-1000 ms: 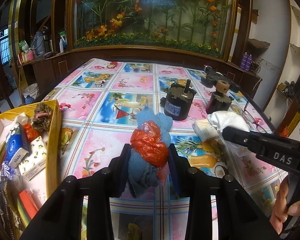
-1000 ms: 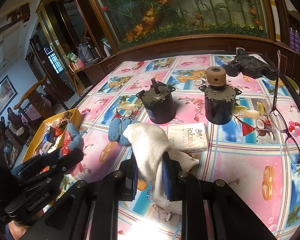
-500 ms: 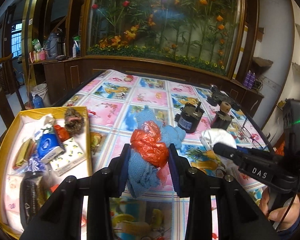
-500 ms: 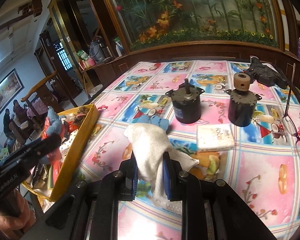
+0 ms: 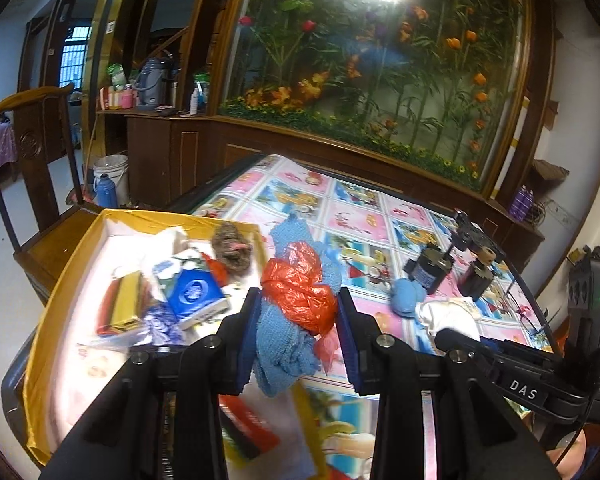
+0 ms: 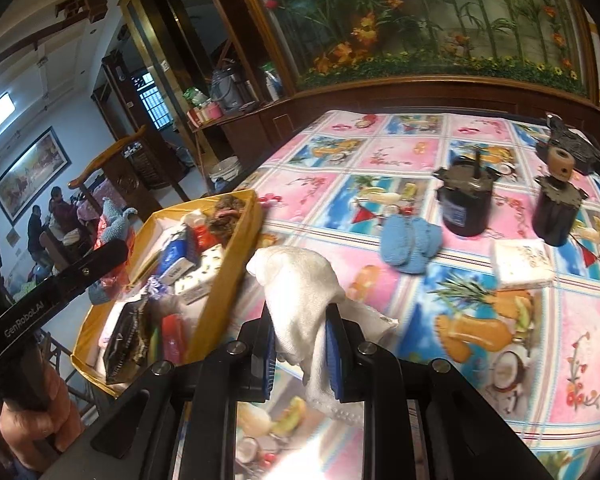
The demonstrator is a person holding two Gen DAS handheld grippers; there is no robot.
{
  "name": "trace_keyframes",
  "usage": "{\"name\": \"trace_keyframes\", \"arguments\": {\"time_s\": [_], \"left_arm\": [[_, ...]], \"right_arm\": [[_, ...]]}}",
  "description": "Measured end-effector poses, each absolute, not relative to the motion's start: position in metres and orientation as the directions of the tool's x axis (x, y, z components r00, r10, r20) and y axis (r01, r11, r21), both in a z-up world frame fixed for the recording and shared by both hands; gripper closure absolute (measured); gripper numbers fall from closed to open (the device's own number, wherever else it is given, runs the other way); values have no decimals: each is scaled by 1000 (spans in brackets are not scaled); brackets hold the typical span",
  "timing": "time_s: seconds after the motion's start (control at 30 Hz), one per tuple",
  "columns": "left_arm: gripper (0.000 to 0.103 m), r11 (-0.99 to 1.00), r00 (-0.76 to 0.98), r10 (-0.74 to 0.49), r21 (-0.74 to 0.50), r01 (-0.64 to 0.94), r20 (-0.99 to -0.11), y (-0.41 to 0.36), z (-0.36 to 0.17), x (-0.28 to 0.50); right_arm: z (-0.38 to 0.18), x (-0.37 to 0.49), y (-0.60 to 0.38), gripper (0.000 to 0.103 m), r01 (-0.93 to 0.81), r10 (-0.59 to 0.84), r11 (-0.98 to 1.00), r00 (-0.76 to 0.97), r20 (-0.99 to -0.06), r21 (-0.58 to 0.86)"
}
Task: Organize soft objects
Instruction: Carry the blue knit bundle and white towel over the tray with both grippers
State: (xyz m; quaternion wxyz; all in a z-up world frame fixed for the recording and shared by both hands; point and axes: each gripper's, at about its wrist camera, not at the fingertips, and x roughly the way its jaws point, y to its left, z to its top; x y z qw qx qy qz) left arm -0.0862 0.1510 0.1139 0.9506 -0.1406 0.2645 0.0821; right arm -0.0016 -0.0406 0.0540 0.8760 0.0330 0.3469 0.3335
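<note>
1. Where the left wrist view looks down its fingers, the left gripper (image 5: 298, 320) is clamped on a bundle: a blue cloth (image 5: 280, 344) with a red bag (image 5: 300, 292) pressed against it. Both pads bear on the bundle.
2. The bundle hangs over the near right corner of the yellow box (image 5: 70, 268), which sits at the left edge of the table (image 5: 364, 216).
3. Inside the box: a blue packet (image 5: 196, 292), a brown scrunchie (image 5: 232, 248), and other wrappers too jumbled to name.
4. On the table, well right of the box: a blue sock (image 5: 406, 298), just beside a black motor (image 5: 430, 272); a second motor (image 5: 478, 276) stands further right.
5. The right gripper (image 5: 480, 354) enters from the lower right; a white cloth (image 5: 448, 312) shows at its tip.
6. In the right wrist view, the right gripper (image 6: 300, 348) has its fingers pinched together on the white cloth (image 6: 300, 284), which bunches above the pads and trails below them.
7. The cloth is held just right of the box (image 6: 228, 272), above the table (image 6: 400, 152).
8. The sock (image 6: 408, 244) lies near the first motor (image 6: 466, 204); a tissue pack (image 6: 522, 262) lies near the second motor (image 6: 556, 208).
9. At far left the left gripper (image 6: 112, 248) carries the blue cloth (image 6: 116, 216) and red bag (image 6: 108, 276) over the box's far side; a hand (image 6: 36, 428) grips its handle.
</note>
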Motion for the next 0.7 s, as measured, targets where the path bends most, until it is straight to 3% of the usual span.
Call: {"name": "trace_keyframes", "arguments": {"time_s": [0.4, 0.7], "left_arm": [[68, 882, 793, 205, -242, -404, -574, 256, 99, -109], [68, 868, 736, 159, -263, -421, -658, 289, 68, -101]], "right_arm": [[70, -12, 69, 80, -685, 654, 686, 432, -620, 246], [60, 14, 143, 79, -699, 638, 666, 352, -685, 261]]}}
